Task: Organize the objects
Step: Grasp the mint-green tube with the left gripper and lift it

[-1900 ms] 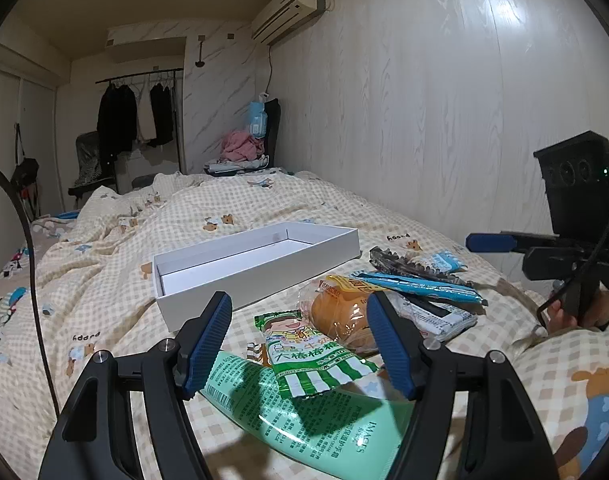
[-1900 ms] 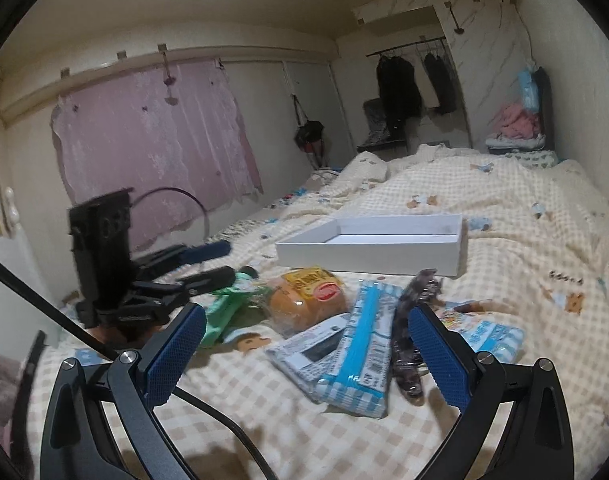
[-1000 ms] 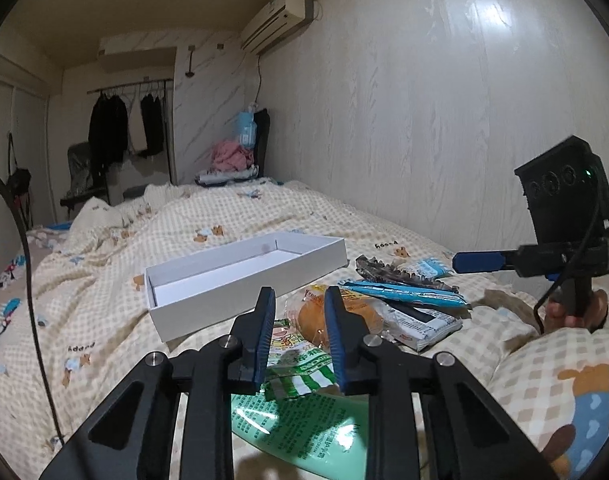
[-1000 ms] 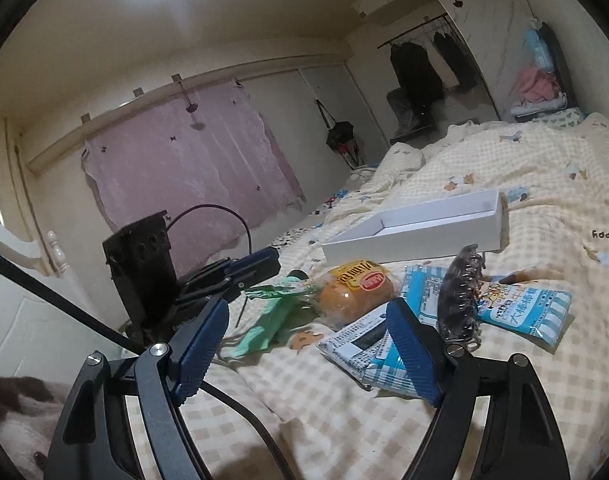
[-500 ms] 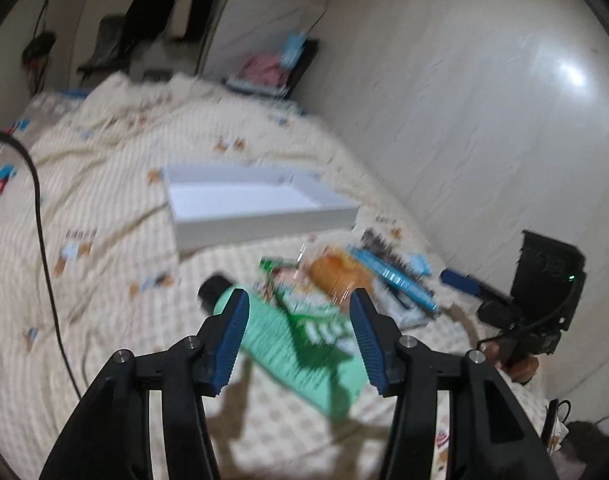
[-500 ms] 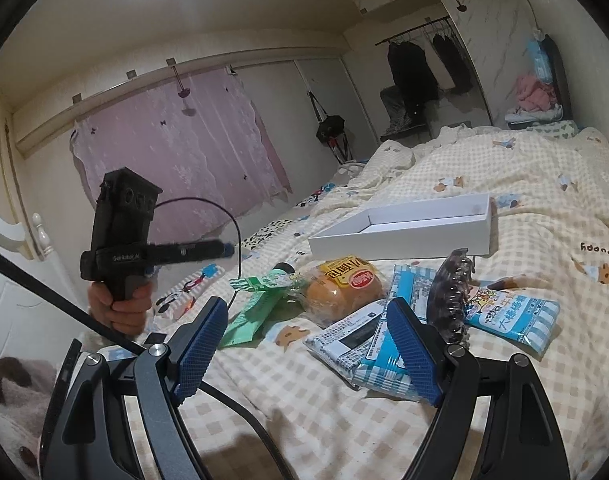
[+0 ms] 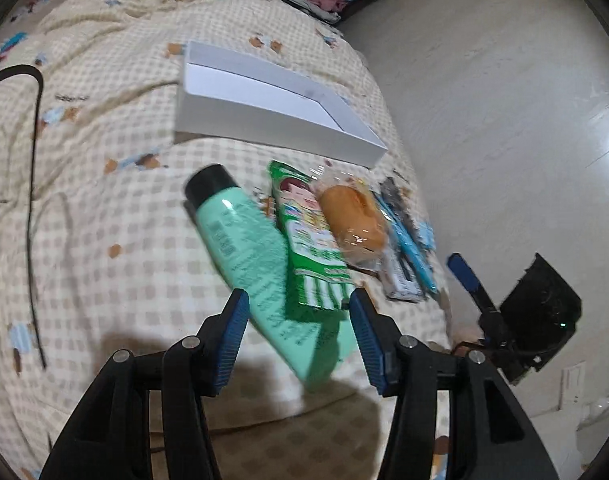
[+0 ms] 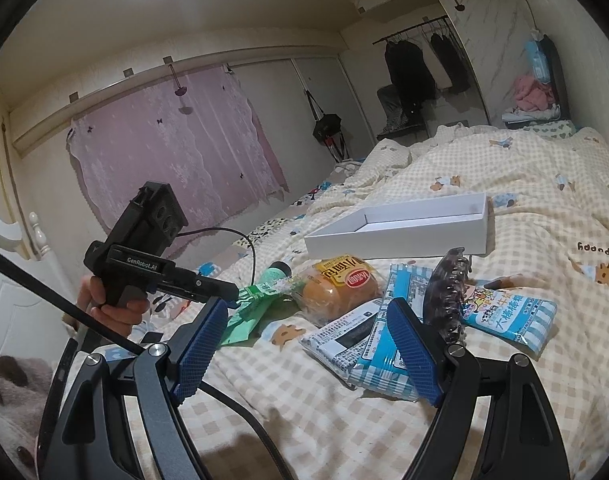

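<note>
A mint-green tube [image 7: 252, 256] with a black cap lies on the checked bedspread [image 7: 116, 184], touching a green snack packet [image 7: 310, 248] and near a wrapped bun [image 7: 352, 224]. Beyond them sits a white box [image 7: 264, 120]. The left gripper [image 7: 298, 336] hovers above the tube's flat end, jaws apart, holding nothing. The right gripper [image 8: 308, 350] stands wide, empty.

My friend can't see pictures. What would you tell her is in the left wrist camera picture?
The left gripper, jaws open and empty, points down at a mint-green tube with a black cap lying on a checked bedspread. Right of the tube lie a green snack packet, a wrapped bun and blue packets; beyond them sits an empty white box.
</note>
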A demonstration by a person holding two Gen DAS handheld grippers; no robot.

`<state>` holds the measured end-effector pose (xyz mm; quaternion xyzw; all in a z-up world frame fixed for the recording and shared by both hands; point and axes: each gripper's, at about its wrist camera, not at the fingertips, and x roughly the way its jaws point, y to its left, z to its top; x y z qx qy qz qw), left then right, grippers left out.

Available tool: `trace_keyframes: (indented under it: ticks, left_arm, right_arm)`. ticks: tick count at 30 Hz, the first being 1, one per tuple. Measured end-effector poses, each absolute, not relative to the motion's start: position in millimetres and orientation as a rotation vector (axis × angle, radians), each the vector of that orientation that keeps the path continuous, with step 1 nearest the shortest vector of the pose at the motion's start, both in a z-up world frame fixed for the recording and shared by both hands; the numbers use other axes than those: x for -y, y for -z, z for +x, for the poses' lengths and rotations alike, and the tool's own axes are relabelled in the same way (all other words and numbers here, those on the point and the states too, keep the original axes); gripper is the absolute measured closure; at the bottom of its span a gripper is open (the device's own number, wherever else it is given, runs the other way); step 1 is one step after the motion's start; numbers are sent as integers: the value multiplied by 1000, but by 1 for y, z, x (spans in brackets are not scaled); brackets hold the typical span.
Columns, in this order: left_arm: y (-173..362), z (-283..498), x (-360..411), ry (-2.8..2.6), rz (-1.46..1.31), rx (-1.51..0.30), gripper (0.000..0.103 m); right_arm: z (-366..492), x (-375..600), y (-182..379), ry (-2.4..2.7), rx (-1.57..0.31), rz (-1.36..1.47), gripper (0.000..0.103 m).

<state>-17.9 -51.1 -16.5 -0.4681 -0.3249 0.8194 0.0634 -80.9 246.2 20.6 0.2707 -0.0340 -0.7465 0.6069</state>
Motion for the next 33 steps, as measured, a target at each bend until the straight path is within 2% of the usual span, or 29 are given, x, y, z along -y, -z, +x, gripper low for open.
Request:
trace_keyframes:
  ticks: [5,8,11,13,17,19,24,27,29,31,33]
  left_arm:
    - [12,-17,33,-2491,-1455,861,47]
    - [18,-12,28,-2450,-1496,846,46]
    - [21,-20,27,-2462,-1548,851,45]
    - [27,-34,30,-2460,-1628,896,45]
    - [44,-52,46,-2377,-1711,1167,42]
    - [49,-55,49,-2353,-1722,1248,40]
    - [50,-55,47,-2368,-1709,1204,41]
    - [49,-48,51,-2358,-1673,1197,49]
    - [51,-38,62,-2320,-1649,1271,60]
    - [53,-29,71,-2289,-1655,1293,82]
    - [52,-18,80,-2263,-1641,1322,88]
  right_arm:
    - [-80,-247,-20,1729,76,628,20]
    - [-80,-247,-21,1729,75,629,14]
    - [-79,-247,-21,1731,72,627,14]
    - [-79,-247,-21,1733,71,625,14]
    - [-80,-247,-21,1732,71,627,14]
    - [-80,-248,-22,1732,71,626,14]
    - [-81,-248,-21,1731,71,631,14]
    - [-82,-248,-22,1731,71,636,14]
    - [-82,-248,-21,1731,71,637,14]
    - [-82,-248,-21,1731,71,637,14]
    - [-82,-248,-21,1731,70,638,14]
